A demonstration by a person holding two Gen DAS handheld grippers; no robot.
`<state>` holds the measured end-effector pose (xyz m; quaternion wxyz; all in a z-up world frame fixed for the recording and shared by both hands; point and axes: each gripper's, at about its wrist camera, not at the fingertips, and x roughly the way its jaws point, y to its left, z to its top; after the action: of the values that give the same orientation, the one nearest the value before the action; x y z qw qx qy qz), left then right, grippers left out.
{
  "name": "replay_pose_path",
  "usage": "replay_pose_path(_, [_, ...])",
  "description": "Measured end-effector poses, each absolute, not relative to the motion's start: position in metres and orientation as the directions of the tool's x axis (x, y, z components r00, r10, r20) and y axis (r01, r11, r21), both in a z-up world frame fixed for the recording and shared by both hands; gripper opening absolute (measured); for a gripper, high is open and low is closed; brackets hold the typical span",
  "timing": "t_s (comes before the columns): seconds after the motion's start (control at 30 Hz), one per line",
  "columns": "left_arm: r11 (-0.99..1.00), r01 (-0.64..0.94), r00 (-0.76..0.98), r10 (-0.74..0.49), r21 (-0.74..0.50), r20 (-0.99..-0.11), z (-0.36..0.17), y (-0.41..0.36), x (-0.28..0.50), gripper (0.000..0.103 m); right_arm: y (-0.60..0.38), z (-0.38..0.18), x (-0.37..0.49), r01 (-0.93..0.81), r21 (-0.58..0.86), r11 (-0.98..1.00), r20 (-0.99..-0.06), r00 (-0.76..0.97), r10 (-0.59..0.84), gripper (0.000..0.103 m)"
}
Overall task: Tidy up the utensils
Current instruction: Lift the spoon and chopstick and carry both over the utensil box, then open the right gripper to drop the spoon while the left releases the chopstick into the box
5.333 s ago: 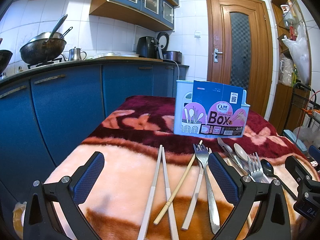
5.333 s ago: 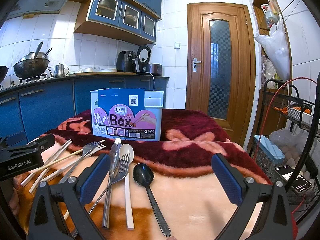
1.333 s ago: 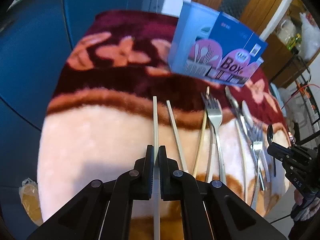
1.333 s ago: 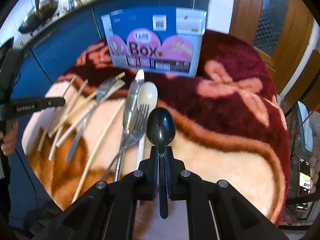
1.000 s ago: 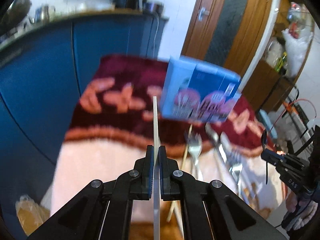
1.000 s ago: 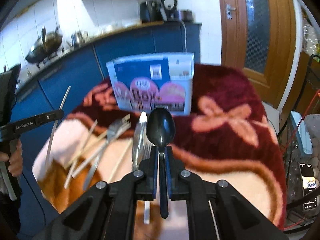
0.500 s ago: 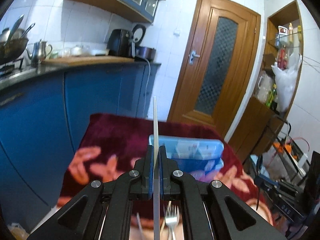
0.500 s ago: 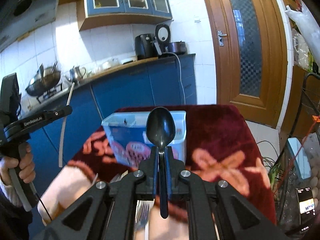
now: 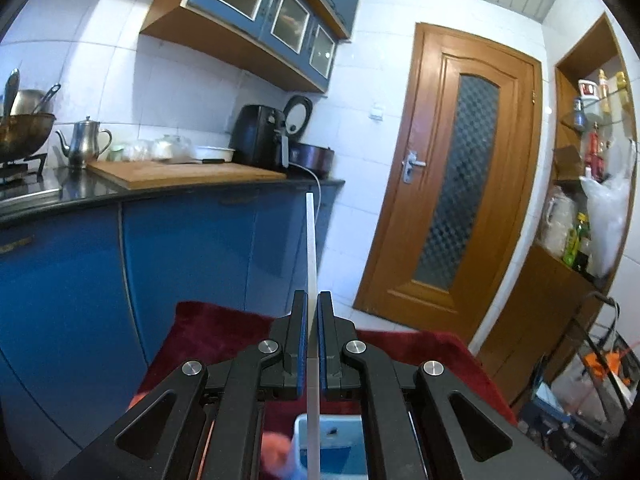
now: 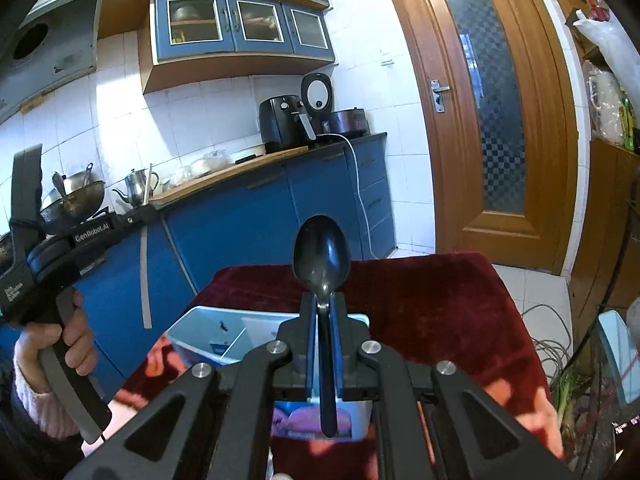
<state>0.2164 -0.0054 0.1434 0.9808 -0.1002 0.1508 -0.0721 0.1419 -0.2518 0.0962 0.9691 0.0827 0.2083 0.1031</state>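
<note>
My left gripper (image 9: pixel 308 304) is shut on a white chopstick (image 9: pixel 310 252) and holds it upright above the light blue utensil box (image 9: pixel 332 436), whose open top shows just below the jaws. My right gripper (image 10: pixel 323 304) is shut on the handle of a black spoon (image 10: pixel 322 254), bowl up, above the same box (image 10: pixel 212 330). The left gripper (image 10: pixel 138 218) with its chopstick (image 10: pixel 145 276) also shows at the left of the right wrist view, held in a hand. The utensils left on the table are out of sight.
The table carries a dark red and peach blanket (image 10: pixel 432 300). Blue cabinets and a counter (image 9: pixel 168 176) with a kettle and wok stand to the left. A wooden door (image 9: pixel 460 184) is behind, with shelves and a wire rack (image 9: pixel 600 360) at the right.
Both grippers have risen and tilted up with their utensils. The box has dropped to the bottom of both views, and the table utensils have left the frame.
</note>
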Motion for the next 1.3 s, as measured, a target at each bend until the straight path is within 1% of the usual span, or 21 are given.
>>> replay_pose_path(0.1, [0.967, 0.103, 0.951, -0.164, -0.231, -0.263, 0.140, -0.010, 0.224, 0.005, -0.252, 0.090, 0.155, -0.170, 0.208, 0.963, -0.387, 0.890, 0.240, 0.009])
replay_pose_path(0.2, [0.971, 0.097, 0.958, -0.151, -0.220, -0.244, 0.130, -0.018, 0.227, 0.005, -0.253, 0.082, 0.165, -0.179, 0.227, 0.957, -0.388, 0.885, 0.258, 0.009])
replay_pose_path(0.33, [0.977, 0.097, 0.960, -0.142, -0.192, -0.240, 0.110, -0.030, 0.229, 0.005, -0.251, 0.073, 0.172, -0.184, 0.230, 0.956, -0.388, 0.883, 0.263, 0.009])
replay_pose_path(0.5, [0.975, 0.103, 0.951, -0.155, -0.199, -0.266, 0.089, -0.035, 0.232, 0.005, -0.246, 0.063, 0.174, -0.198, 0.192, 0.961, -0.392, 0.882, 0.260, 0.009])
replay_pose_path(0.73, [0.973, 0.128, 0.929, -0.186, -0.194, -0.320, 0.074, -0.040, 0.232, 0.005, -0.246, 0.059, 0.173, -0.210, 0.208, 0.955, -0.381, 0.882, 0.277, 0.010])
replay_pose_path(0.8, [0.971, 0.128, 0.925, -0.190, -0.202, -0.328, 0.073, -0.040, 0.230, 0.006, -0.247, 0.058, 0.171, -0.210, 0.208, 0.955, -0.384, 0.881, 0.278, 0.016])
replay_pose_path(0.83, [0.970, 0.130, 0.923, -0.193, -0.204, -0.331, 0.073, -0.039, 0.230, 0.008, -0.246, 0.057, 0.169, -0.210, 0.205, 0.956, -0.382, 0.882, 0.276, 0.022])
replay_pose_path(0.87, [0.970, 0.134, 0.920, -0.198, -0.204, -0.337, 0.072, -0.039, 0.229, 0.015, -0.247, 0.058, 0.169, -0.208, 0.204, 0.957, -0.381, 0.884, 0.273, 0.029])
replay_pose_path(0.93, [0.969, 0.139, 0.916, -0.204, -0.204, -0.346, 0.072, -0.039, 0.226, 0.025, -0.248, 0.060, 0.165, -0.204, 0.206, 0.957, -0.371, 0.889, 0.269, 0.035])
replay_pose_path(1.0, [0.968, 0.144, 0.915, -0.209, -0.204, -0.346, 0.072, -0.038, 0.222, 0.028, -0.248, 0.062, 0.162, -0.203, 0.212, 0.956, -0.365, 0.891, 0.270, 0.035])
replay_pose_path(1.3, [0.960, 0.171, 0.898, -0.245, -0.222, -0.366, 0.082, -0.032, 0.201, 0.028, -0.256, 0.072, 0.143, -0.199, 0.223, 0.954, -0.351, 0.897, 0.269, 0.035])
